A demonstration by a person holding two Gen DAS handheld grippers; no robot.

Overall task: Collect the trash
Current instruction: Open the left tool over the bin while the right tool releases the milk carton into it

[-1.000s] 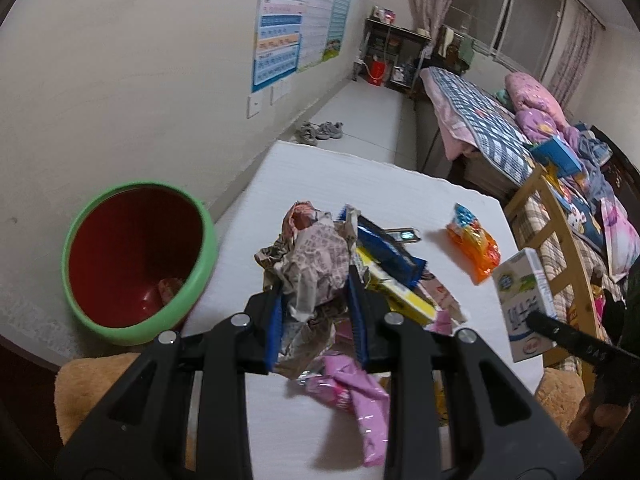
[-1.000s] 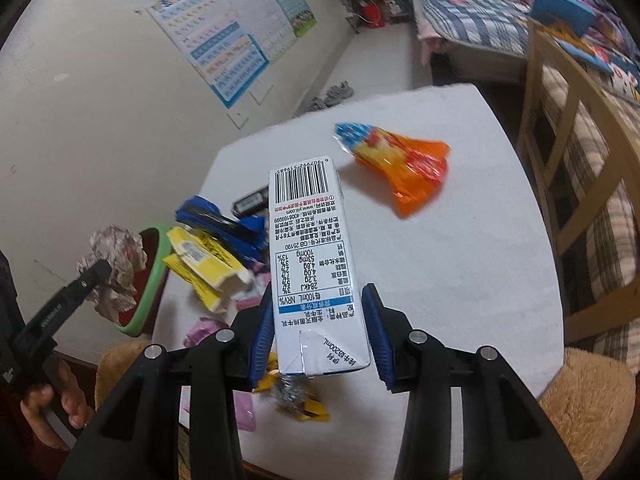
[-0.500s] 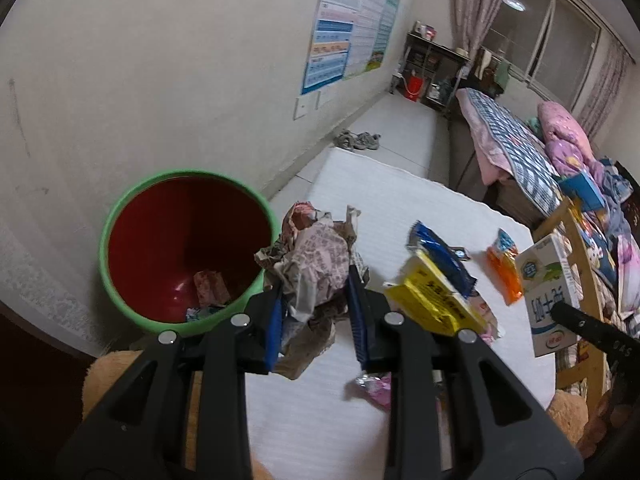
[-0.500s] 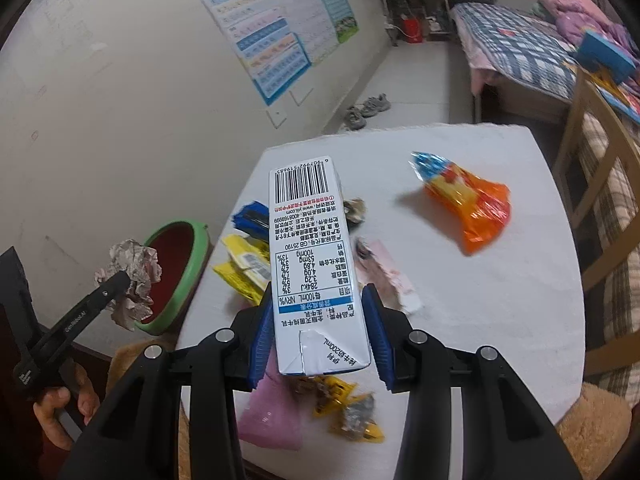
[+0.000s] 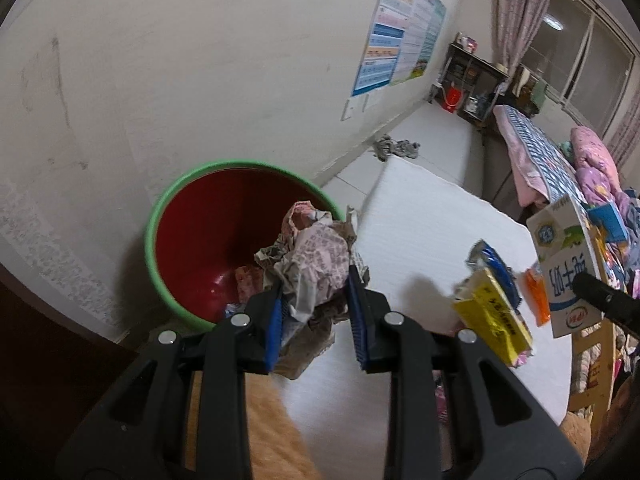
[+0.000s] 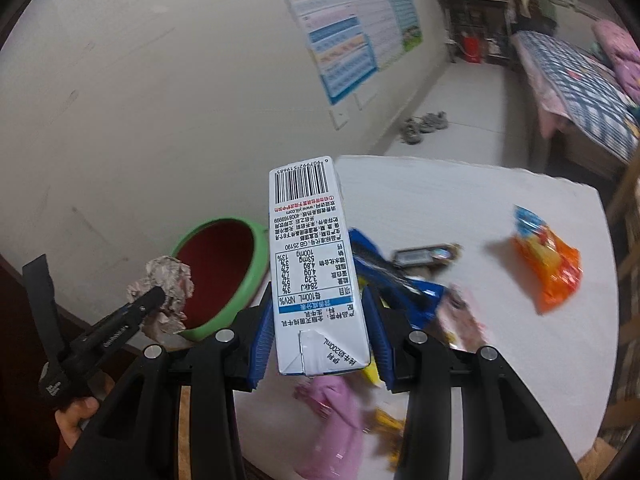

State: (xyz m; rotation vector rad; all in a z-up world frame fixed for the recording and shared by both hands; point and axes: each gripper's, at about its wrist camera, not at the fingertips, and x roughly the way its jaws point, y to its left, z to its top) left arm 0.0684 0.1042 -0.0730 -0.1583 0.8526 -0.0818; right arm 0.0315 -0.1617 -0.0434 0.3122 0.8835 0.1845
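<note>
Both tongs loaded, heading for the bin

Left gripper clamps crumpled paper over the bin rim beside the table's left edge; right gripper grips milk carton above the table — an early release would likely drop it short.

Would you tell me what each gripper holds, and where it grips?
Left gripper clamps the crumpled paper wad at its lower part; right gripper clamps the milk carton across its sides near one end.

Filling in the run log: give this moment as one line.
left gripper: shut on crumpled paper, beside bin | right gripper: shut on milk carton | table: wrappers left
</note>
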